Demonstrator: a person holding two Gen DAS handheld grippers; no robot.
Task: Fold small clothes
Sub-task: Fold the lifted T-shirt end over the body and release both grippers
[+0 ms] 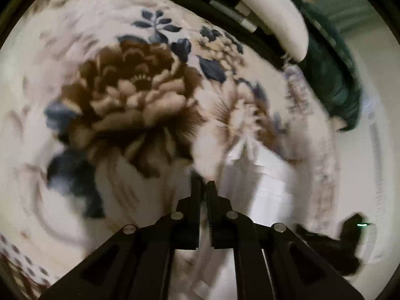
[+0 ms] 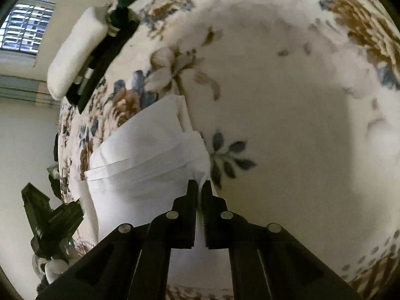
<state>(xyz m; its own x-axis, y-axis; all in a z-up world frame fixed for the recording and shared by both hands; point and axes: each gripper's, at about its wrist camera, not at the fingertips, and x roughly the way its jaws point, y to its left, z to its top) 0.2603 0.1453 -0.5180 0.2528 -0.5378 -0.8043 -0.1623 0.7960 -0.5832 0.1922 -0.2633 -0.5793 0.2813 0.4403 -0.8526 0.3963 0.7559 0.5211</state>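
- two pairs of tongs work over a floral blanket [image 1: 130, 95] spread on a bed, cream with brown and blue flowers.
- left tongs [image 1: 205, 183]: jaws nearly together, pinching an edge of the white garment [image 1: 262, 187]; this view is motion-blurred, so the grip is only partly clear.
- the white garment lies on the blanket just right of the left tongs, partly folded, layered edges showing in the right wrist view [image 2: 150, 155].
- right tongs [image 2: 199, 185]: jaws closed on a thin corner of the white garment, the cloth pulled up between them.
- a white pillow [image 2: 75, 55] and dark green fabric [image 1: 332, 75] sit at the bed's far edge.
- the left tongs also show at the left margin of the right wrist view [image 2: 37, 200].
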